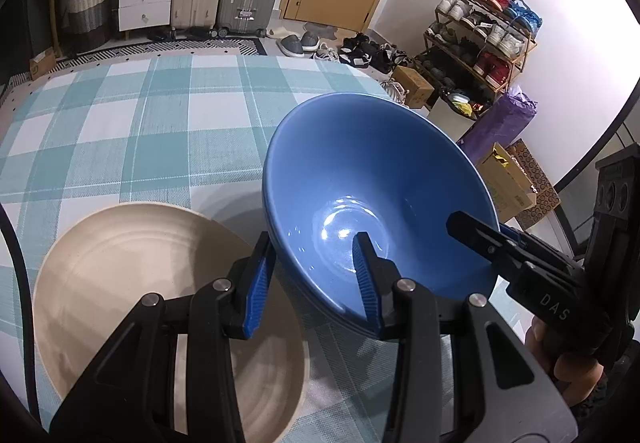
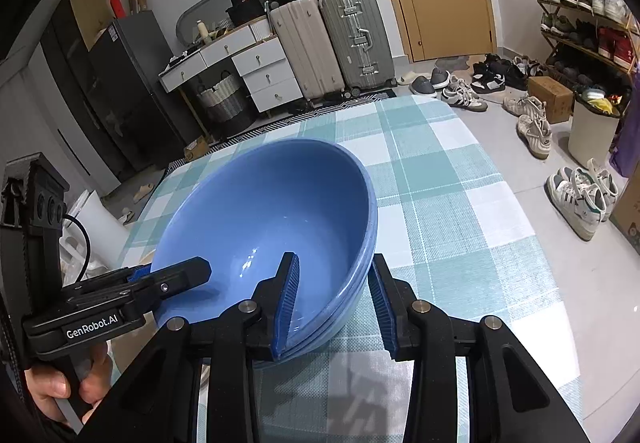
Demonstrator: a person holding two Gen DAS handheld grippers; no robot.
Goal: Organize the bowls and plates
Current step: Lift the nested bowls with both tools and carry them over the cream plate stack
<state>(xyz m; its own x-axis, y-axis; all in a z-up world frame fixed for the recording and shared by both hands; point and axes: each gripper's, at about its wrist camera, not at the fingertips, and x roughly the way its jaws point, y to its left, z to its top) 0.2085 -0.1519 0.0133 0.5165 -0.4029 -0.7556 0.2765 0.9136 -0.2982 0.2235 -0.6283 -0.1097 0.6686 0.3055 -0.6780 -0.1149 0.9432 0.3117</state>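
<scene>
Two hand-held grippers pinch the stacked glossy blue ceramic bowls: left hand-held gripper and right hand-held gripper straddle opposite rims, tilted above the checked worktop beside a beige round plate.

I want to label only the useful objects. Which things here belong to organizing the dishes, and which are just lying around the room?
Belong to the job:
- blue bowl, apparently a nested stack, tilted
- beige plate on the checked tablecloth
- left claw and right claw, both gripping the bowl rim

Just lying about:
- suitcases
- shoe rack
- loose shoes
- cardboard box
</scene>
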